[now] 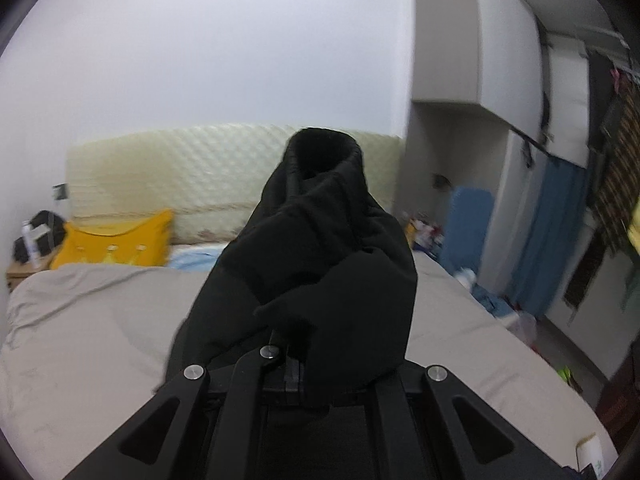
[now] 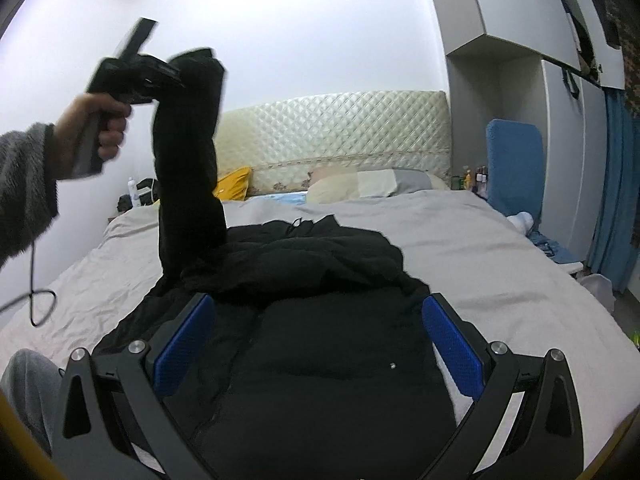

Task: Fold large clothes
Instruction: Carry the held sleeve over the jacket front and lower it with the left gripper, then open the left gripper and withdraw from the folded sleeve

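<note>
A black padded jacket lies spread on the bed. My left gripper is shut on the jacket's sleeve and holds it high above the bed's left side; the sleeve hangs down to the jacket body. In the left wrist view the sleeve bunches over the left gripper and hides the fingertips, cuff opening pointing up. My right gripper is open and empty, its blue pads wide apart just above the jacket's lower body.
A cream quilted headboard and pillows stand at the far end. A yellow cushion lies far left. A bedside table with bottles is at the left. A blue chair and wardrobes are at the right.
</note>
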Demonstrator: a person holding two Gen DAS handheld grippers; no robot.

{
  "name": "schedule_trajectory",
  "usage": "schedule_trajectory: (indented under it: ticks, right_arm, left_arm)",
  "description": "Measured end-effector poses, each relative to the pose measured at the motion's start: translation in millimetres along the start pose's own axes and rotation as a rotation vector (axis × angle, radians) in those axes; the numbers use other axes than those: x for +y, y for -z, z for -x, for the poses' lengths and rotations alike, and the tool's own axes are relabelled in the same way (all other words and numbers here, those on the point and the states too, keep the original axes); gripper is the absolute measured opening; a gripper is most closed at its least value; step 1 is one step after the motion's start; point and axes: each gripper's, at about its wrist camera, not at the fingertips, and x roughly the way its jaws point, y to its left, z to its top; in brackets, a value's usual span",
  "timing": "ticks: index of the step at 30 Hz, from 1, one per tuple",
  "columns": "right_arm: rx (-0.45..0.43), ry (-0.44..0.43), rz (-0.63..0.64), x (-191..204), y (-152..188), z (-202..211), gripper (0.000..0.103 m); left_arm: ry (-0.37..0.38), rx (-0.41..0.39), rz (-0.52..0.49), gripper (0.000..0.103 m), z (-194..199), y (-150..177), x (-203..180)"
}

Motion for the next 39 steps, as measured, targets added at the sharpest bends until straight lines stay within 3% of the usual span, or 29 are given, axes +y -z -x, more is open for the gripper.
schedule_trajectory:
  ticks: [10, 20, 24, 32, 39]
  right_arm:
    - [0.03, 0.017, -0.099, -33, 7, -15, 0.103]
    - [0.047, 0.022, -0.194, -59, 16, -31, 0.103]
    - [0.06, 0.023, -0.237, -68, 19, -39, 0.103]
    - [0.083, 0.012, -0.241, -65, 22, -52, 0.103]
    - [0.118, 0.032, -0.223, -59, 28, -63, 0.103]
  left_arm:
    - [0.104, 0.146, -0.068, 0.006, -124, 68, -103]
    - [0.084, 0.314, -0.089, 0.006, -236, 181, -135]
    - [0.077, 0.295, -0.08, 0.006, -251, 201, -136]
    - [0.056, 0.367, -0.092, 0.006, -279, 223, -135]
    - [0.077, 0.372, -0.081, 0.006, -262, 216, -133]
